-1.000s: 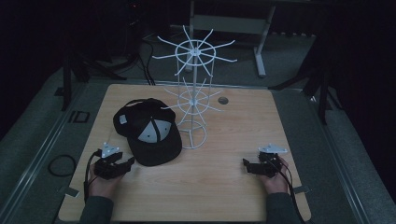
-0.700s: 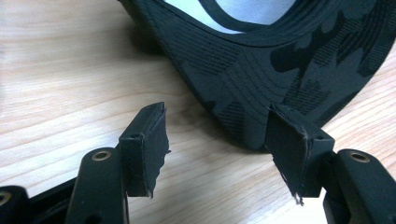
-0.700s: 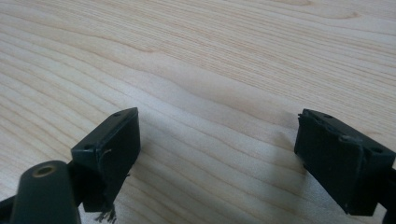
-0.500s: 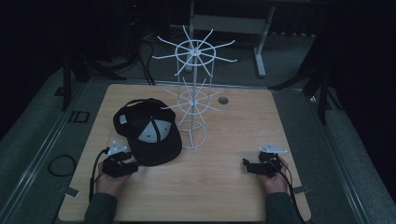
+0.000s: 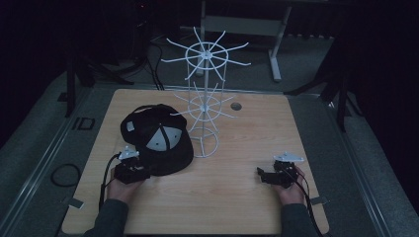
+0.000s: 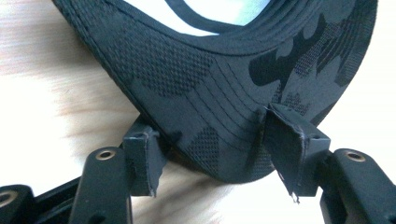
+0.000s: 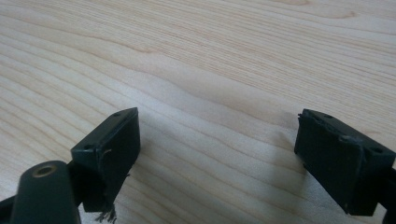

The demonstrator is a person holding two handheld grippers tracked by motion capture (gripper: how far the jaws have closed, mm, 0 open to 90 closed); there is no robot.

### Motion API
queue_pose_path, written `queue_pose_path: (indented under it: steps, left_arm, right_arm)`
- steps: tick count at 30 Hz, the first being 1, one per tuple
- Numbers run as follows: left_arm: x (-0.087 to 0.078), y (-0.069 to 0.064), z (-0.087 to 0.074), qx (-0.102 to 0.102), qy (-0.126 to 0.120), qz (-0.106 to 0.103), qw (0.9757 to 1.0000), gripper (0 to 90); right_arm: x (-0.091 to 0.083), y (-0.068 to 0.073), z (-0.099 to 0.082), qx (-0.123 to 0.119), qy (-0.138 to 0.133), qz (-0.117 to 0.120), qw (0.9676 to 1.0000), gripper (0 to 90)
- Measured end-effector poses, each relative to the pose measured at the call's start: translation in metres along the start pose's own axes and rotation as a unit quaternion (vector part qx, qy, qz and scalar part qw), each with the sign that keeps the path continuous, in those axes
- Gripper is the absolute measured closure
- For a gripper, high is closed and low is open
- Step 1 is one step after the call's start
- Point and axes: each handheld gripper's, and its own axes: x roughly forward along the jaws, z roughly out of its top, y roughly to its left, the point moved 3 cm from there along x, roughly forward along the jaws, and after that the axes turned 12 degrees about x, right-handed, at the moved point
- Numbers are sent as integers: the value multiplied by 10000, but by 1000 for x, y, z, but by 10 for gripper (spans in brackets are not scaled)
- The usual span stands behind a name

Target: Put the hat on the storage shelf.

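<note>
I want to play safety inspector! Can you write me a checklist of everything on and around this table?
Surface: wooden table, bare at the front, with a small round hole near the back.
Job's things: black cap lying left of the white wire rack, brim toward the person.
Clutter: nothing seen.
Grippers: left gripper has its jaws wide, one on each side of the cap's brim, and they have just been closing a little; right gripper is open over bare wood.
Cables: one trails from each gripper; a loop of cable lies on the floor at the left.
Surroundings: dark room, grey floor, metal stand legs behind.
</note>
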Motion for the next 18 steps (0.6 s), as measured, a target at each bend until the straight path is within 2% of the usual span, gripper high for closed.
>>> queue_pose_path:
  steps: [4, 9, 14, 18]
  left_arm:
    - [5, -3, 4, -31, -46, -105, 9999, 449]
    - [9, -8, 8, -61, -89, -338, 9994, 536]
    - [10, -9, 11, -222, -162, -642, 9976, 635]
    - [8, -9, 13, -317, -316, -858, 9953, 707]
  right_arm:
    - [0, 0, 0, -1, 0, -2, 10000, 141]
    - [0, 0, 0, 3, 1, -3, 10000, 141]
    - [0, 0, 0, 6, 2, -2, 10000, 141]
    - [0, 0, 0, 5, 4, -2, 10000, 141]
